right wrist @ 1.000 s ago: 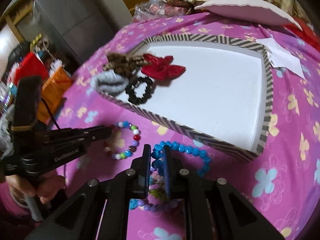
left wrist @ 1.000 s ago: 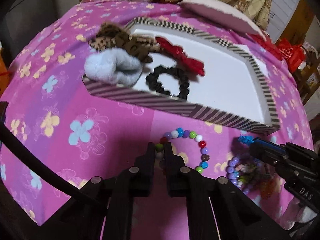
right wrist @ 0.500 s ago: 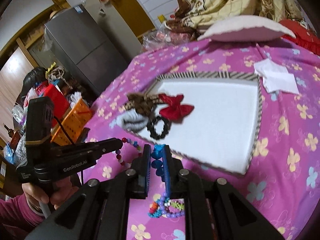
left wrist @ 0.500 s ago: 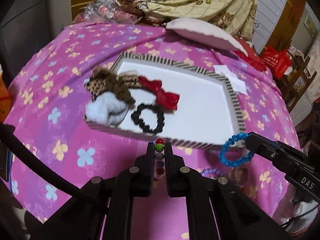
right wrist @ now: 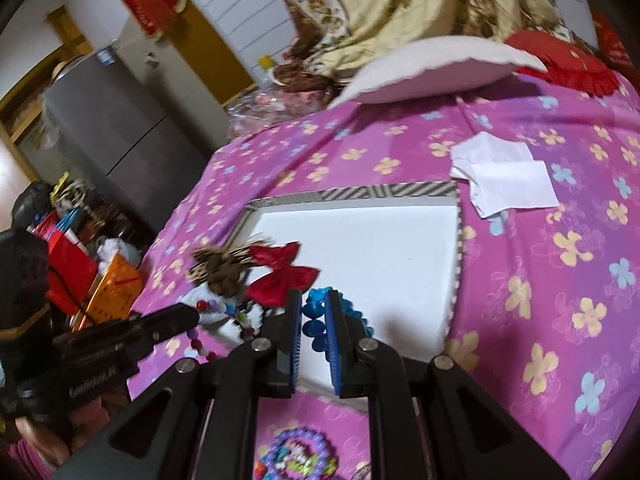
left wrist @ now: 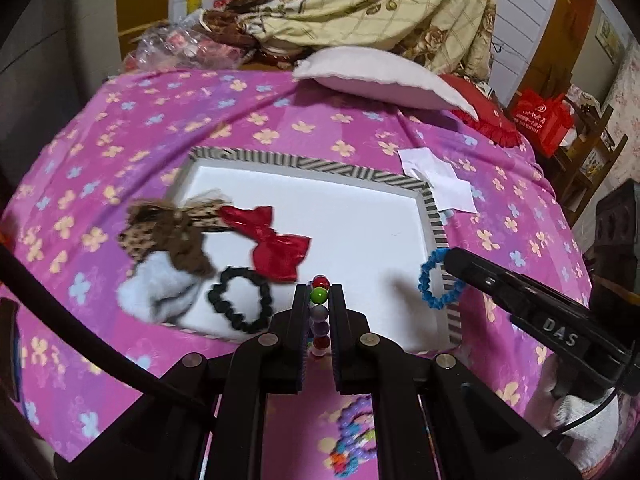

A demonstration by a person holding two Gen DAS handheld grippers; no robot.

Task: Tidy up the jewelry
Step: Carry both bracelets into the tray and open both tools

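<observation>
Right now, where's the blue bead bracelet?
The blue bead bracelet is pinched in the right gripper, hanging above the right rim of the striped tray, right of the multicolour bracelet in the left gripper.

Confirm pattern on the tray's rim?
Black-and-white diagonal stripes on the tray's rim; clearest in the left wrist view.

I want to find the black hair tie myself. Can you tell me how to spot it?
Find the striped tray with the white floor on the pink flowered bedspread. Near its front left corner lies a cluster of hair things. The black scrunchie is the ruffled open ring nearest the front edge, beside the fluffy white scrunchie and below the shiny red bow.
</observation>
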